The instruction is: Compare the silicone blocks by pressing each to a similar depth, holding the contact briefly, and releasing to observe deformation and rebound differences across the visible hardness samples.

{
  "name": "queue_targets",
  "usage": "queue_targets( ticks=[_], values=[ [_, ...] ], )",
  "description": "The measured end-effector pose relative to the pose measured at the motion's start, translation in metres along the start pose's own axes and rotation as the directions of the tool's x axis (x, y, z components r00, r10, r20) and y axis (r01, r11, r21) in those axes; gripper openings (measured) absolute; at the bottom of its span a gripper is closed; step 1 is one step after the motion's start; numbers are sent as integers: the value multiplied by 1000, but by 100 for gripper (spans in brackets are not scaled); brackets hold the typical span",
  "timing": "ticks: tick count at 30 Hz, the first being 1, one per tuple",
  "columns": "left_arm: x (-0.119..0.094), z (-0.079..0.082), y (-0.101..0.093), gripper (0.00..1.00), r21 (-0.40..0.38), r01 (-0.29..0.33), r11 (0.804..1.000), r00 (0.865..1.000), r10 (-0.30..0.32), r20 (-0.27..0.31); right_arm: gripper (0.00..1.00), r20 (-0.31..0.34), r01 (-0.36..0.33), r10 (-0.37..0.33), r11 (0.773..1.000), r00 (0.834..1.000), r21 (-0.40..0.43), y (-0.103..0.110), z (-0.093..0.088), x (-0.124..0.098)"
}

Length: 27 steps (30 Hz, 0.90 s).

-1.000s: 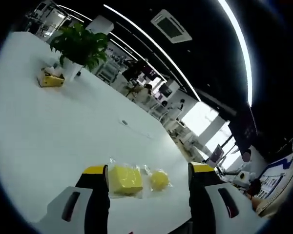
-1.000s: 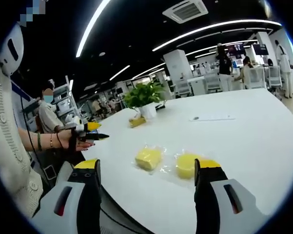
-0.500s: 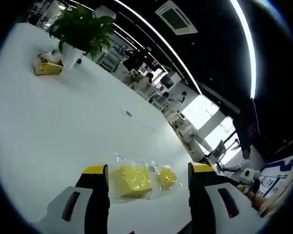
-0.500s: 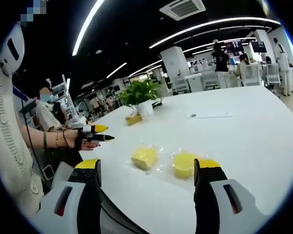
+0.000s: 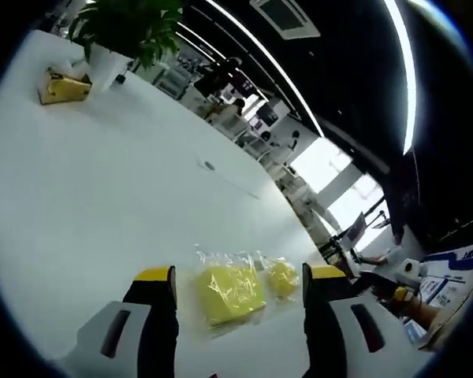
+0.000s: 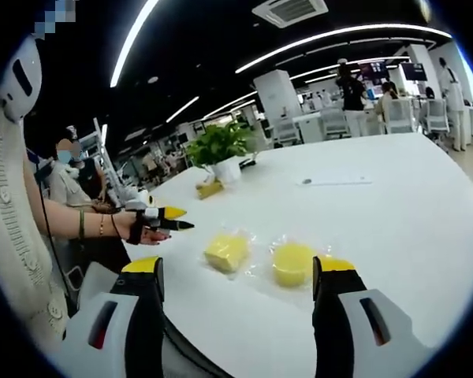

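Two yellow silicone blocks in clear plastic wrap lie side by side on the white table. In the left gripper view the square block sits just ahead between the jaws of my open left gripper, and the round block lies to its right. In the right gripper view the square block and the round block lie ahead of my open right gripper. Neither gripper touches a block. The left gripper, held in a hand, hovers left of the square block.
A potted plant and a small yellow box stand far back on the table. A thin flat item lies mid-table. A person's sleeve and arm fill the left side. People and desks are in the background.
The left gripper has moved in toward the blocks, so they look larger in its view. In the right gripper view the hand with the left gripper has come further right.
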<state>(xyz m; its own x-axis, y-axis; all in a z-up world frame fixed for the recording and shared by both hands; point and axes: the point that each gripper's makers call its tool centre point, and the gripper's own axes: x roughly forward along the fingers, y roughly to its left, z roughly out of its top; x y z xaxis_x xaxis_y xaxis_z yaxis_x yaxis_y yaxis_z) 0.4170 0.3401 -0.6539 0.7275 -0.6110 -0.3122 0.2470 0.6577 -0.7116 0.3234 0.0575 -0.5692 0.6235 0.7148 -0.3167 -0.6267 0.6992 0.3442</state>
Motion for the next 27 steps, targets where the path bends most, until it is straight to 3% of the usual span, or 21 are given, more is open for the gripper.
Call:
queue_targets(
  ticks=[20, 27],
  values=[
    [47, -17, 21, 61, -12, 52, 999, 992, -53, -116, 69, -52, 44, -43, 999, 998, 15, -12, -13, 7],
    [61, -18, 20, 50, -56, 108, 993, 987, -114, -114, 69, -72, 66, -65, 998, 995, 14, -15, -18, 7]
  ],
)
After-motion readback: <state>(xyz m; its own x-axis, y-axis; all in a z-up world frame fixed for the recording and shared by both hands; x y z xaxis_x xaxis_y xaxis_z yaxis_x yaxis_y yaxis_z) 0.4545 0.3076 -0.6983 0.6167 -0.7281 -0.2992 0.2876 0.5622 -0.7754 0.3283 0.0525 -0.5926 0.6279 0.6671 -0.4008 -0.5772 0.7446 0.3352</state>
